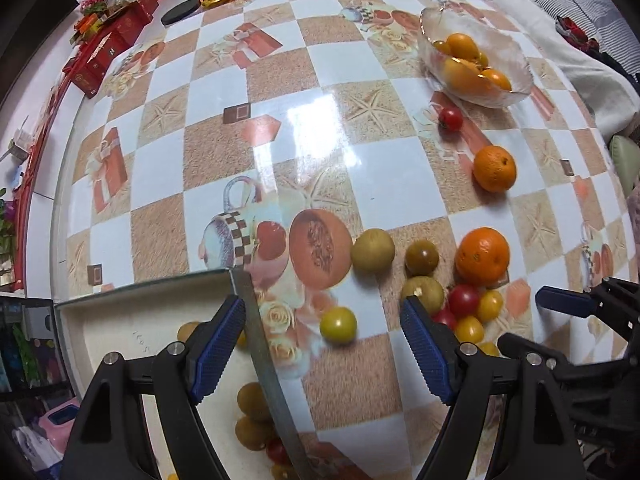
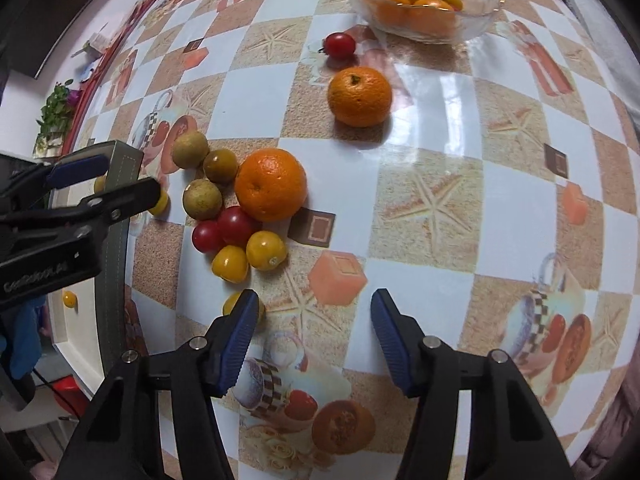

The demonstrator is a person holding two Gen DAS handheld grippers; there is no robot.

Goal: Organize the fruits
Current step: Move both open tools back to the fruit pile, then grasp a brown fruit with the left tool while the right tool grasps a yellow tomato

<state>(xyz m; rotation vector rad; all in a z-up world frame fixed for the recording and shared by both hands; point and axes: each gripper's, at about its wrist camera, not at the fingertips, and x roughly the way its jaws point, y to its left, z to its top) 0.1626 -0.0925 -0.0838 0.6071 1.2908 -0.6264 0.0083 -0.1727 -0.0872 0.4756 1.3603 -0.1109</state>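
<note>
Both tongs, left (image 1: 322, 334) and right (image 2: 311, 328), gape apart, holding nothing. Oranges, tomatoes and green-brown fruits (image 2: 240, 204) cluster on the checkered counter (image 2: 440, 120) beside a white tray (image 1: 120, 320); the clear glass bowl (image 1: 476, 60) holds orange fruit.

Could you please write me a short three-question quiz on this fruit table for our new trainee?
1. True or false: the glass bowl already holds orange fruit.
2. How many large oranges lie loose on the table?
3. Which is nearer the bowl: A, the lone red tomato, or B, the yellow tomatoes in the cluster?

Key:
1. True.
2. Two: one orange alone, the other orange touching the cluster.
3. A.

The left gripper and right gripper both have open, empty jaws.
</note>
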